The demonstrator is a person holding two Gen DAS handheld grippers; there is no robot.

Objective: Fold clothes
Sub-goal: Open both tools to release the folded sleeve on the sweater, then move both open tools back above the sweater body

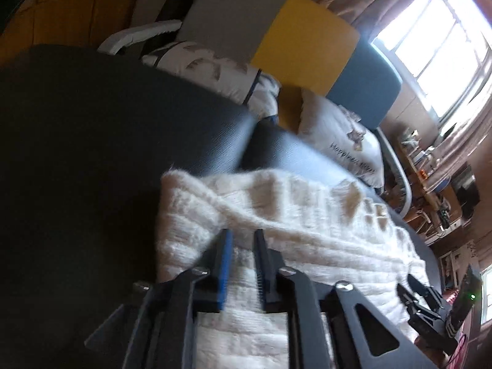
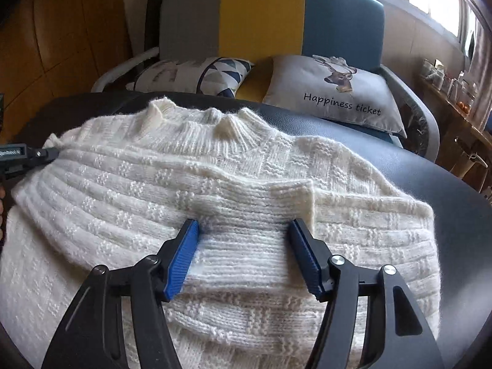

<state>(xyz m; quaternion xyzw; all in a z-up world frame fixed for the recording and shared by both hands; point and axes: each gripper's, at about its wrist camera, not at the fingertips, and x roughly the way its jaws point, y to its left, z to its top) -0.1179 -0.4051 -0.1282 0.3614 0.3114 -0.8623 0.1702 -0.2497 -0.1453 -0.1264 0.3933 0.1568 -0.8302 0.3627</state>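
— Where's the sweater?
— On the dark table, under both my grippers. My right gripper stands wide, a folded cuff between its pads, ungripped.
— Left?
— My left gripper is narrow, hovering over the knit; nothing is visibly pinched.

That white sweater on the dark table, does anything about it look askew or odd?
Mostly tidy. The white sweater lies flat on the dark table, one sleeve cuff folded across its chest. Only the collar is rumpled, and the left edge looks bunched by the left tongs.
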